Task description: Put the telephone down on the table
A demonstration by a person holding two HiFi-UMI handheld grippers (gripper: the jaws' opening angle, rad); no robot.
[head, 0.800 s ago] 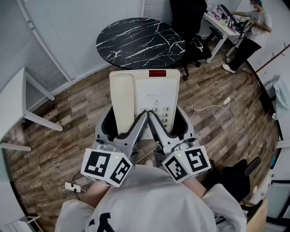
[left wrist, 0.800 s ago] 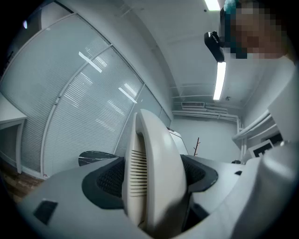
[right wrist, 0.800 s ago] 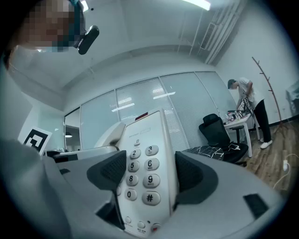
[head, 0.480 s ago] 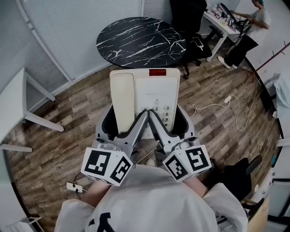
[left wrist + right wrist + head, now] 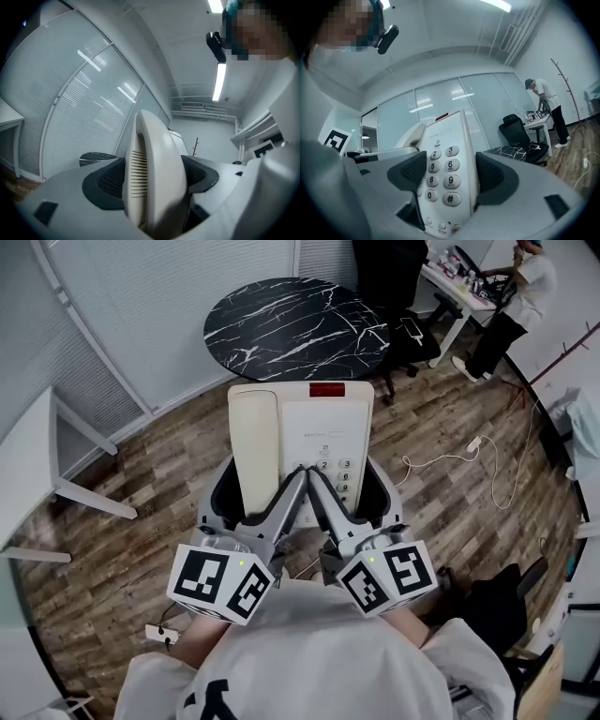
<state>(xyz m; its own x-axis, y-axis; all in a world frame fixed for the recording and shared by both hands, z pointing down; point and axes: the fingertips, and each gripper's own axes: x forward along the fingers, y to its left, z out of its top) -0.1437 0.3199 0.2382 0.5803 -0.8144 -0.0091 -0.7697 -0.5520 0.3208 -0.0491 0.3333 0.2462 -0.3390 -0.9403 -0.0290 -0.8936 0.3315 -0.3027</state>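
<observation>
Telephone hangs clamped in the fingers of left gripper and right gripper, short of the counter; set-down not yet done.

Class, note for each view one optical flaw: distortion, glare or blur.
Head view: fisheye bows the glass wall; evenly lit, sharp. Left gripper view: telephone looms huge, its near end blurred; ceiling lamp glares. Right gripper view: dark vignetted corners, keypad crisp.
</observation>
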